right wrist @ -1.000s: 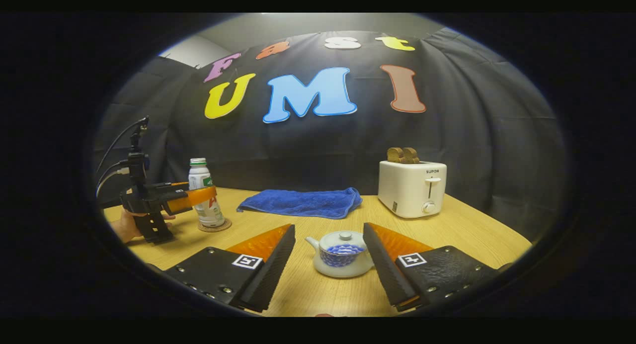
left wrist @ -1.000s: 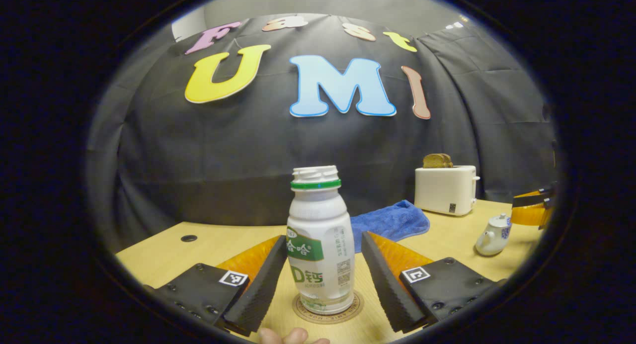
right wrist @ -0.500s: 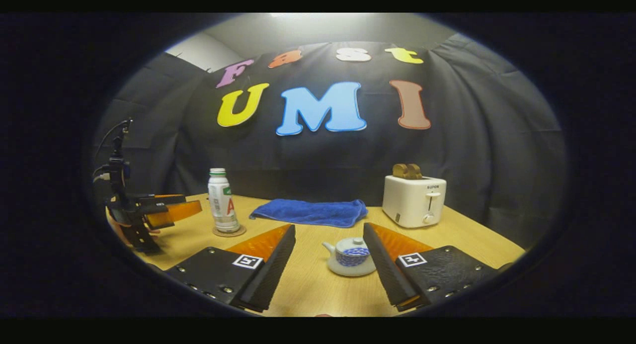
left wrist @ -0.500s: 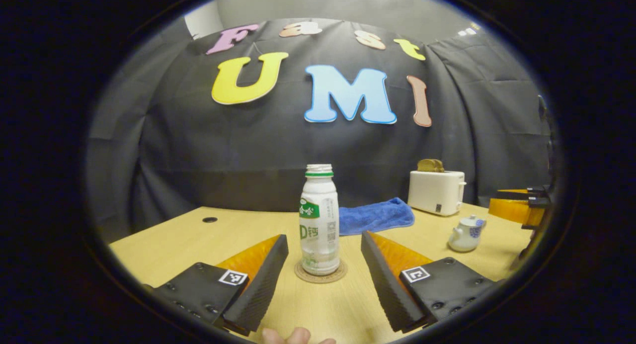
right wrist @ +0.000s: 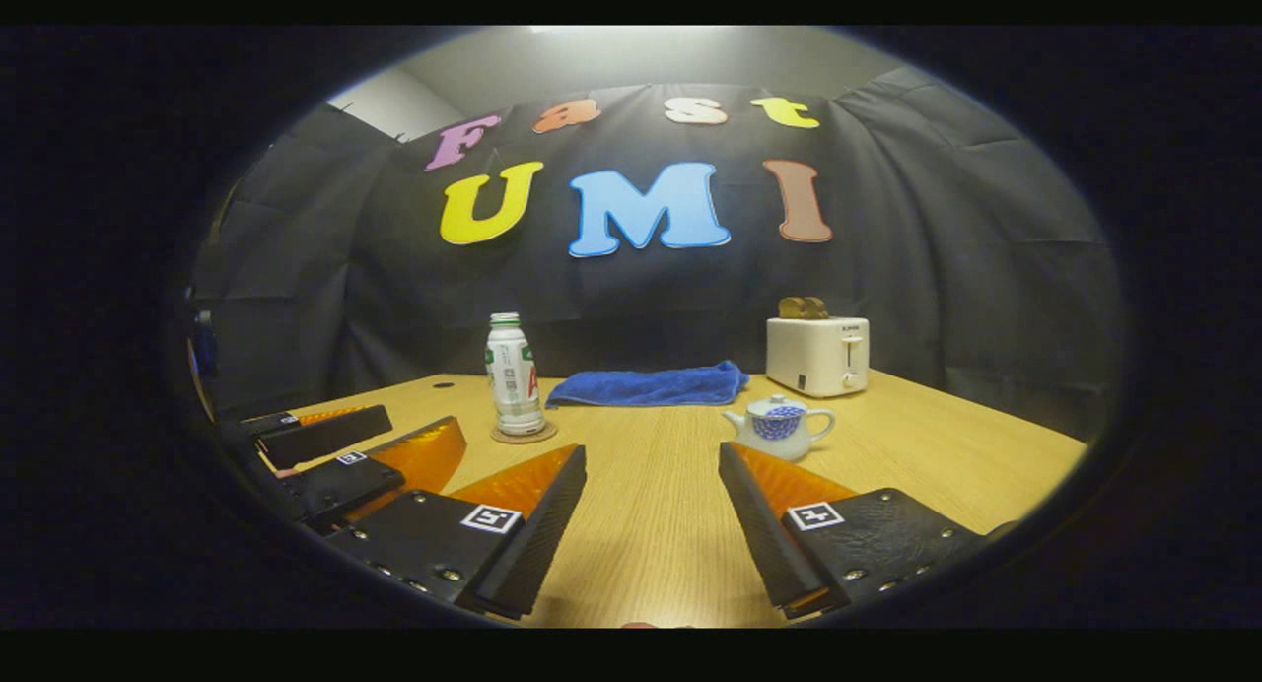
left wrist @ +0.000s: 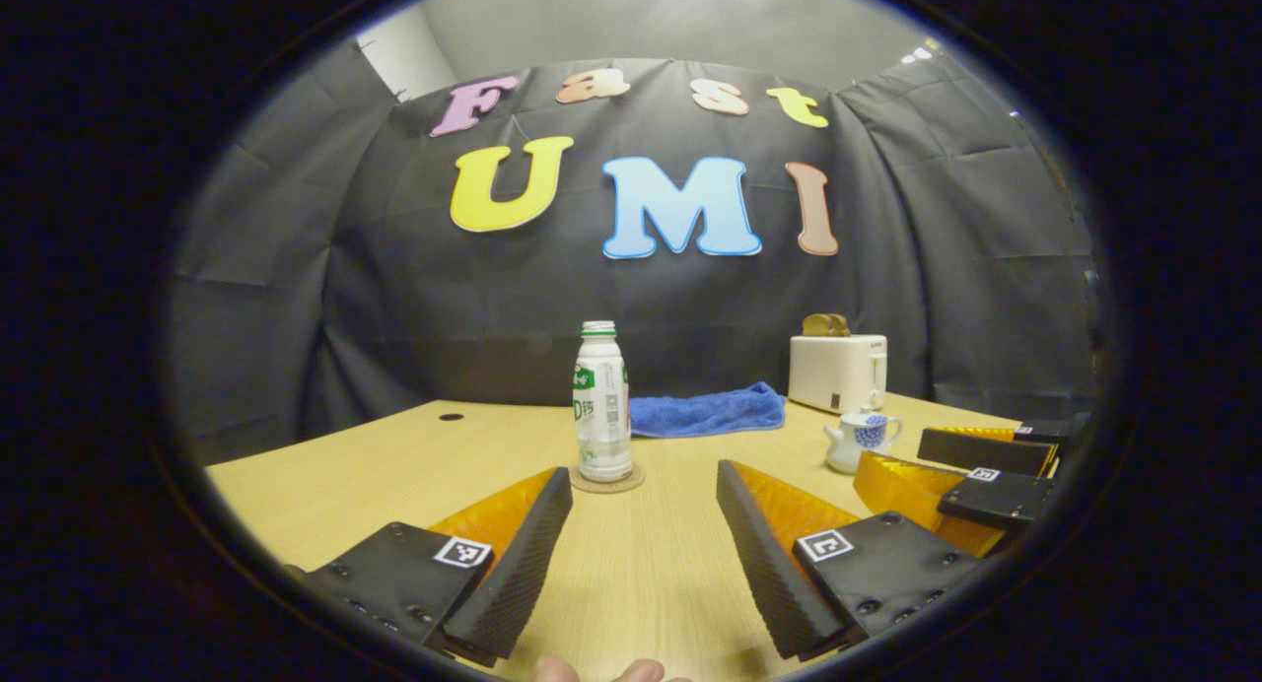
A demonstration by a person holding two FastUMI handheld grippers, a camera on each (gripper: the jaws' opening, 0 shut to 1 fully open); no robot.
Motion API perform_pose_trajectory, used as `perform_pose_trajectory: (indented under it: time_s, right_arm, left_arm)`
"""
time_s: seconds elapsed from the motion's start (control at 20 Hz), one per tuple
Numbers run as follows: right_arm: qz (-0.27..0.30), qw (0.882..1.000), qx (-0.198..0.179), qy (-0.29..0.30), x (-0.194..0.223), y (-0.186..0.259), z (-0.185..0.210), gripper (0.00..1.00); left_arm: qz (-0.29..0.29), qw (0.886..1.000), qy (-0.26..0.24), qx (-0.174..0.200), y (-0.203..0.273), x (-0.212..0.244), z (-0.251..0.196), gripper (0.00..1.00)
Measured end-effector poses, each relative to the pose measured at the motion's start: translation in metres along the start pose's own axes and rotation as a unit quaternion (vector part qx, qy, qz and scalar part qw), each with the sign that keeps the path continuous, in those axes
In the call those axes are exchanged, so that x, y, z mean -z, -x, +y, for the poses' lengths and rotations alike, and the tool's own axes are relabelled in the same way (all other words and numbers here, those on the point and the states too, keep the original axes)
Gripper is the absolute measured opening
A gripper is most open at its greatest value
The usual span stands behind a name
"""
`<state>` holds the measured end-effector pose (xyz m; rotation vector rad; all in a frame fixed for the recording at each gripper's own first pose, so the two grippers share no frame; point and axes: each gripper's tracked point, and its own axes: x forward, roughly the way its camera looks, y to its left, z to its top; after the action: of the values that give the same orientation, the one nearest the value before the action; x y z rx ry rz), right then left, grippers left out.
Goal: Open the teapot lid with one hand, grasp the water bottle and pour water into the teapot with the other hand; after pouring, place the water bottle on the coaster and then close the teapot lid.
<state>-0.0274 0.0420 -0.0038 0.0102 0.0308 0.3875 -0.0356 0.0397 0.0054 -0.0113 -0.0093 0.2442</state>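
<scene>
A black cloth wall closes off the back of a pale wooden bench [left wrist: 394, 465]; on it, well ahead of both tools, the water bottle [left wrist: 602, 400] stands upright on its round coaster [left wrist: 606, 482], uncapped at the neck; to its right a blue towel [left wrist: 707, 411] lies flat, with a white toaster [left wrist: 837, 372] holding bread further right; the small white teapot [left wrist: 860, 441] with a blue pattern sits in front of the toaster, its lid [right wrist: 776, 401] on top, spout toward the bottle; in the right gripper view the teapot is just beyond the right finger's tip. The left hand-held gripper [left wrist: 643, 485] hangs low over the bench with its fingers spread wide apart and nothing between them; the right hand-held gripper [right wrist: 651, 460] is likewise spread wide and empty; each shows at the edge of the other's view, side by side and near the bench's front; fingertips of a hand [left wrist: 611, 671] peek at the bottom of the left gripper view.
</scene>
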Motion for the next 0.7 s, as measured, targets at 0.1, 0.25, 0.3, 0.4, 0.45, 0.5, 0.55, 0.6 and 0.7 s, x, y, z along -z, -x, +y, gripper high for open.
perform_pose_trajectory:
  time_s: [0.1,0.25,0.3,0.4,0.45,0.5,0.55,0.6,0.7]
  right_arm:
    - [-0.018,1.0,0.015,0.005,-0.007,-0.001,0.002,0.84]
    - [-0.016,0.999,0.028,0.011,-0.004,-0.002,-0.001,0.93]
    - [-0.014,0.999,0.031,0.012,-0.005,-0.002,-0.002,0.93]
    - [-0.01,0.999,0.036,0.012,-0.003,-0.003,-0.004,0.94]
    - [-0.012,0.999,0.041,0.013,-0.004,-0.002,-0.005,0.94]
    - [-0.015,0.999,0.048,0.014,-0.005,-0.002,-0.007,0.94]
    - [-0.015,0.998,0.054,0.016,-0.005,-0.003,-0.009,0.94]
    - [-0.012,0.998,0.059,0.016,-0.003,-0.003,-0.01,0.94]
    - [-0.014,0.998,0.061,0.016,-0.005,-0.002,-0.01,0.94]
  left_arm:
    - [0.001,1.0,-0.001,-0.011,0.001,-0.004,0.002,1.0]
    - [0.004,1.0,-0.002,-0.019,0.002,0.001,0.004,1.0]
    - [0.004,1.0,-0.003,-0.019,0.001,0.001,0.003,1.0]
    - [0.005,1.0,-0.003,-0.015,0.0,0.001,0.002,1.0]
    - [0.004,1.0,-0.003,-0.009,0.002,0.002,0.0,0.96]
    - [0.005,1.0,-0.002,-0.002,0.001,0.002,-0.002,1.0]
    - [0.005,1.0,-0.002,0.005,0.002,0.003,-0.006,0.96]
    - [0.005,1.0,-0.002,0.011,0.001,0.003,-0.007,1.0]
    - [0.003,1.0,-0.003,0.017,0.0,0.001,-0.008,1.0]
